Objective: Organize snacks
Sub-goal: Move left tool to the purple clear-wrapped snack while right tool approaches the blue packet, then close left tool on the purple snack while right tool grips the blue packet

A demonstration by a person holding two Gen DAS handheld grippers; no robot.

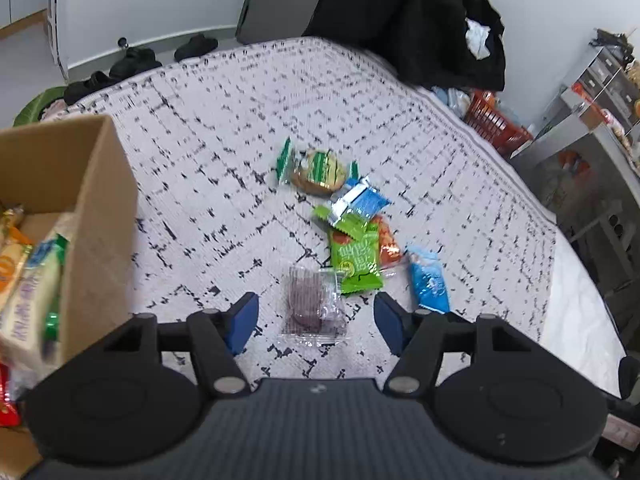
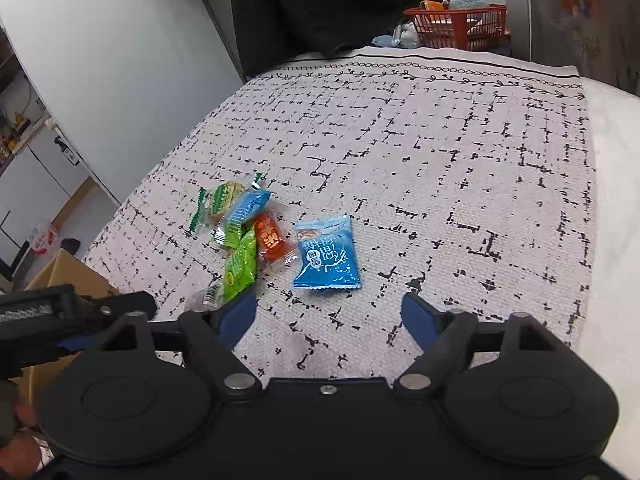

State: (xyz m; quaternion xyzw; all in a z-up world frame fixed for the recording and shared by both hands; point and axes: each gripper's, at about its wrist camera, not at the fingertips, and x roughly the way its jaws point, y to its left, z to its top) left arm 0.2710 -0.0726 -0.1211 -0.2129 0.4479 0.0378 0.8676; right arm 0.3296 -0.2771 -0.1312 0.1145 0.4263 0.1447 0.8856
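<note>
Cloth: the patterned spread [image 1: 224, 128] covers the whole work surface; its soft weave will give under your fingertips, so come down gently.
Box: the cardboard box [image 1: 96, 208] stands at the near left, open and already holding several packets; that looks to be where the loose snacks go.
Snack pile: the cluster lies mid-cloth, right of the box; a round biscuit pack [image 1: 316, 172] sits farthest, a blue-and-silver pack [image 1: 360, 200] overlaps a green pack [image 1: 356, 264], and an orange pack [image 2: 272, 240] is tucked against it.
Blue packet: the blue packet [image 2: 326, 256] lies flat, just right of the pile and apart from it, ahead of your right tongs.
Purple packet: the clear purple packet [image 1: 314, 308] lies nearest you, touching the green pack's near corner.
Left gripper [image 1: 316, 320]: jaws apart, straddling the purple packet, pads not yet on it; centre over the lump, avoid the thin film edge, and keep clear of the green pack.
Right gripper [image 2: 330, 316]: jaws apart and empty, just short of the blue packet; reach further before closing.
</note>
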